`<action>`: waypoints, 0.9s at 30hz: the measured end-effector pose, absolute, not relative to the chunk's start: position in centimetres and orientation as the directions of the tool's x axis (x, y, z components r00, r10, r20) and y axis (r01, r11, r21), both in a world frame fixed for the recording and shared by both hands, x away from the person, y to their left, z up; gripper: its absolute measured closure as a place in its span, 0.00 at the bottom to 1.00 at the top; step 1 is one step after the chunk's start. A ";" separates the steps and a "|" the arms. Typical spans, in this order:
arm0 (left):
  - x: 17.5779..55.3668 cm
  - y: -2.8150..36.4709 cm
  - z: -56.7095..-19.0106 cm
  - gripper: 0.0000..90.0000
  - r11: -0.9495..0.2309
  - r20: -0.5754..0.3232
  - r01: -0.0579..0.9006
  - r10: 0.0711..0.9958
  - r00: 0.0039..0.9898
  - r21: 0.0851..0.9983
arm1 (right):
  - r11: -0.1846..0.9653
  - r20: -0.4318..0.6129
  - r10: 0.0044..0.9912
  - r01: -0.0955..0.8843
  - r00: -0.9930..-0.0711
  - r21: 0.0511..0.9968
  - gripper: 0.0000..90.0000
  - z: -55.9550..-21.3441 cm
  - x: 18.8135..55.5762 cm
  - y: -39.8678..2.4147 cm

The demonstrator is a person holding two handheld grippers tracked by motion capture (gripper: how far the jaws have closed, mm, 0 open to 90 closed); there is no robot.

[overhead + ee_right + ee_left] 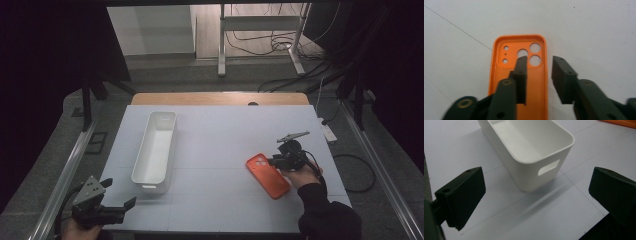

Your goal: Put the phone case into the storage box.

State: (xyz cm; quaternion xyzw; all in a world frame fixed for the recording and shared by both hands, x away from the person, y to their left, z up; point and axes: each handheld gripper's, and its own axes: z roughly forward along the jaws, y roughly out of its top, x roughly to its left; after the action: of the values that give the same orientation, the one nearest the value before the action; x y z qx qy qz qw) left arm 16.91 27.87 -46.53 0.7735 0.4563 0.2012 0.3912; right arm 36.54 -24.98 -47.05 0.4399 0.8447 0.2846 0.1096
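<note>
— On the right side of the tabletop (220, 150), what lies under the right claw (537, 62)?

— An orange phone case (520, 72), flat on the white surface with its hollow side up and its camera holes toward the far end. The claw hangs just above it, jaws partly apart. One jaw stands over the case's middle, the other over its long edge; nothing is gripped between them.

— And the left claw (120, 197)?

— Near the tabletop's front left corner, jaws spread wide and empty, facing the short end of the white bin (534, 157). The bin stands well apart from the case, left of centre.
</note>
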 end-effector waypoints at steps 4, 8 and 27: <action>16.9 27.9 -46.5 0.02 -0.278 -0.045 0.548 0.863 0.503 0.789 | 0.443 0.065 0.807 0.674 -0.587 0.592 0.55 -46.7 36.0 -25.3; 16.9 27.8 -46.5 0.02 -0.279 -0.045 0.549 0.863 0.503 0.788 | 0.434 0.068 0.809 0.670 -0.584 0.602 0.42 -46.3 35.5 -25.5; 16.9 27.8 -46.5 0.02 -0.281 -0.044 0.548 0.862 0.505 0.788 | 0.407 0.077 0.828 0.689 -0.555 0.600 0.00 -46.2 33.8 -26.8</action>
State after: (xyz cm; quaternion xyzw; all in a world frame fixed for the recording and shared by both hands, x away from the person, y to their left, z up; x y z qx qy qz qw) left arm 16.89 27.78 -46.52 0.7747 0.4549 0.2010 0.3905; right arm 33.77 -26.82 -46.23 0.4568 0.8305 0.2967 0.1168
